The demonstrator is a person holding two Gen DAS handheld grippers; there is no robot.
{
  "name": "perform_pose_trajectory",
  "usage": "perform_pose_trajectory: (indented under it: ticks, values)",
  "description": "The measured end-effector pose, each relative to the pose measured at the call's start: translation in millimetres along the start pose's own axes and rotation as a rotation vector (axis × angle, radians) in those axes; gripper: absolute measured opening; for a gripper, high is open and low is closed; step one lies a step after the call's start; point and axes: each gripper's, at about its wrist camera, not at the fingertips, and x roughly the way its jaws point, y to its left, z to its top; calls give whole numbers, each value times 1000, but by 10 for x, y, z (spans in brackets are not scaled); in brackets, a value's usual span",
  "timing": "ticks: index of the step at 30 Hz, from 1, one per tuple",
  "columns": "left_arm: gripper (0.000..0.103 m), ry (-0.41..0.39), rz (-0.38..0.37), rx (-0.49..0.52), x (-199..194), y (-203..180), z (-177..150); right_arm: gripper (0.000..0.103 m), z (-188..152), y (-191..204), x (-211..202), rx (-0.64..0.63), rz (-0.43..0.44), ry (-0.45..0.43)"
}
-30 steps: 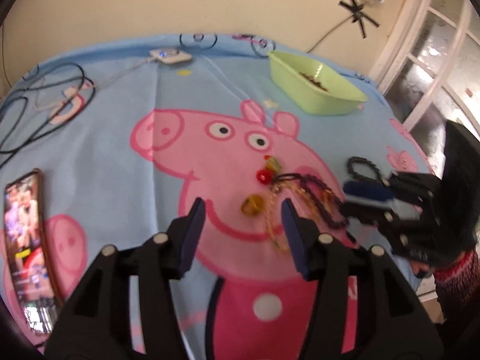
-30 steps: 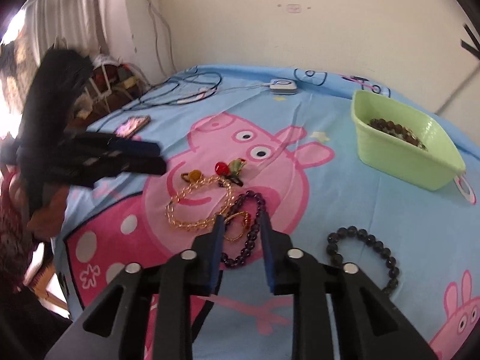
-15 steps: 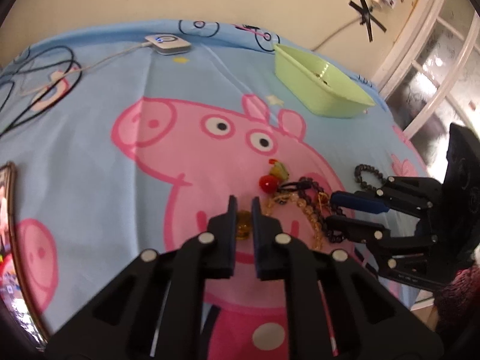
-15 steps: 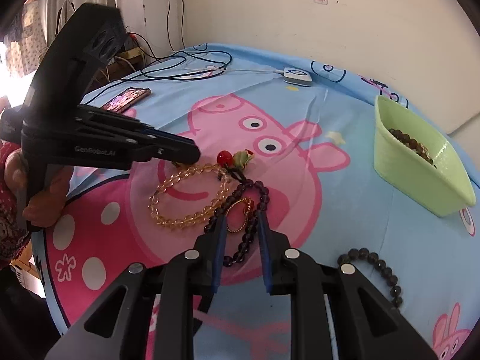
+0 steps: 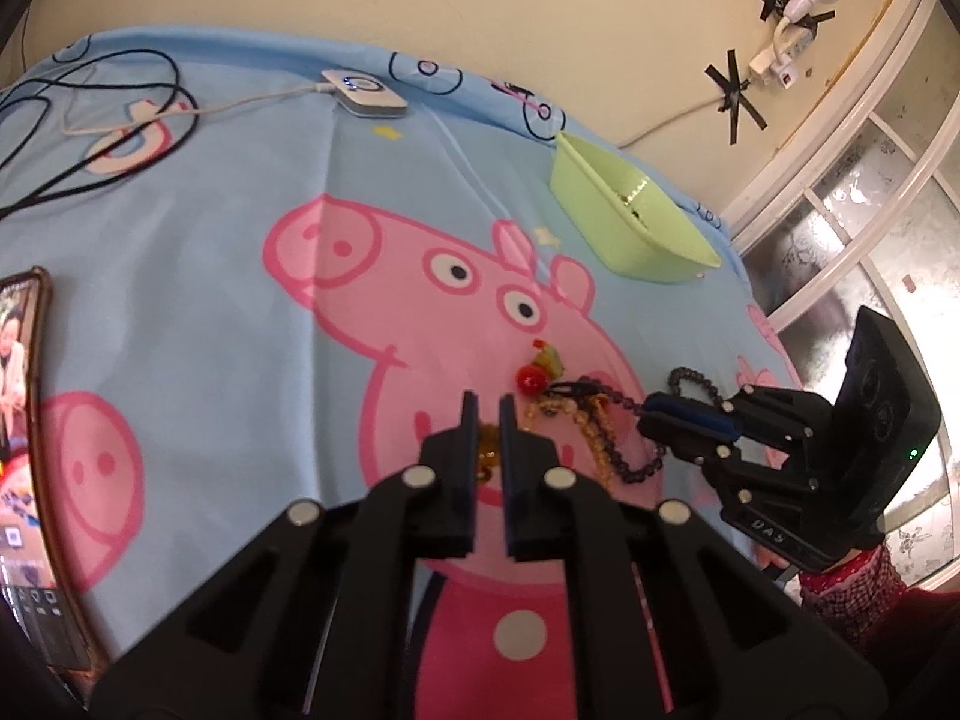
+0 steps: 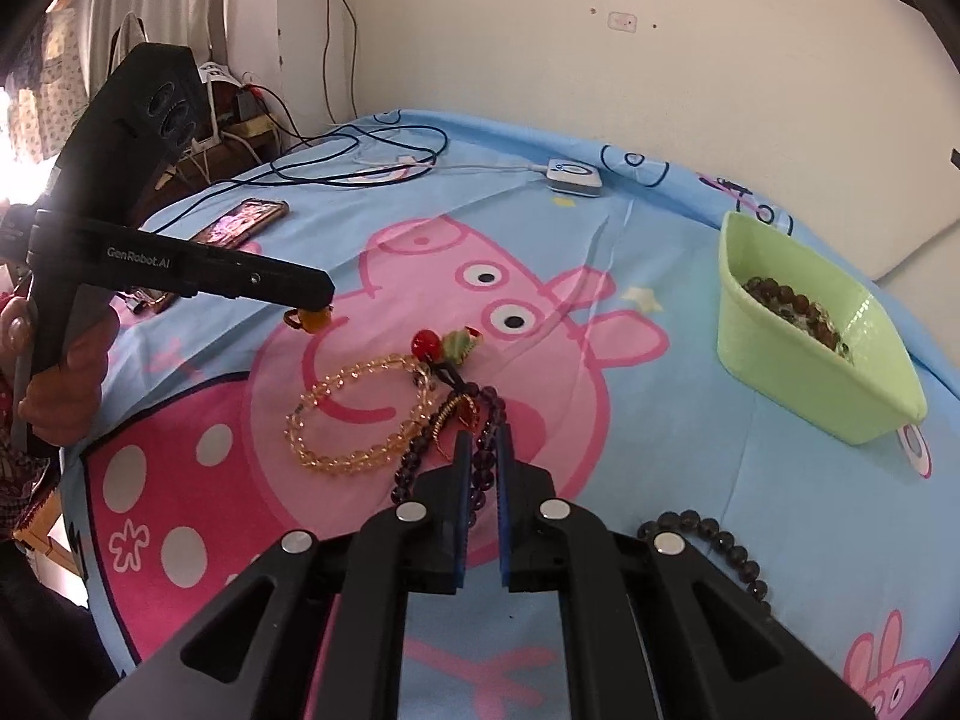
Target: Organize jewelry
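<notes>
Left wrist view: the left gripper (image 5: 489,414), its black fingers drawn together, pinches a small amber ring (image 5: 489,441), a glossy translucent band caught between the pads. Seen from the right wrist, that ring (image 6: 312,318) hangs at the fingertips just above the bedsheet (image 6: 630,228), a smooth blue cotton spread printed with a pink cartoon pig. Just right of the left gripper lies a tangle of jewelry: a red bead charm (image 5: 531,383) with a green leaf, and a gold bead bracelet (image 6: 354,414), a loop of clear faceted beads lying flat with its long axis running across the sheet. The right gripper (image 6: 480,450) is clamped on a purple bead string (image 6: 480,468), round dark beads running lengthwise between its blue-edged pads and away from it toward the charm. A black bead bracelet (image 6: 708,540) curls on the sheet just right of that gripper. Farther off to the right stands a pale green plastic tub (image 6: 804,384), rectangular with rounded corners, holding brown beads (image 6: 792,306). Beyond, a white charger (image 6: 573,176) and dark cables (image 6: 360,162) rest near the wall; a phone (image 6: 246,221) lies to the left.
</notes>
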Motion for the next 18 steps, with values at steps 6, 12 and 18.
perform_pose_trajectory:
  ticks: [6, 12, 18]
  values:
    - [6, 10, -24, 25, 44, -133, -48, 0, 88, -64, 61, 35, 49, 7]
    - [6, 28, -23, 41, 135, -156, -88, 0, 33, -197, 86, 57, -38, 31]
    - [6, 25, -32, 30, 135, -109, -83, 0, -7, -396, -111, 148, -12, -19]
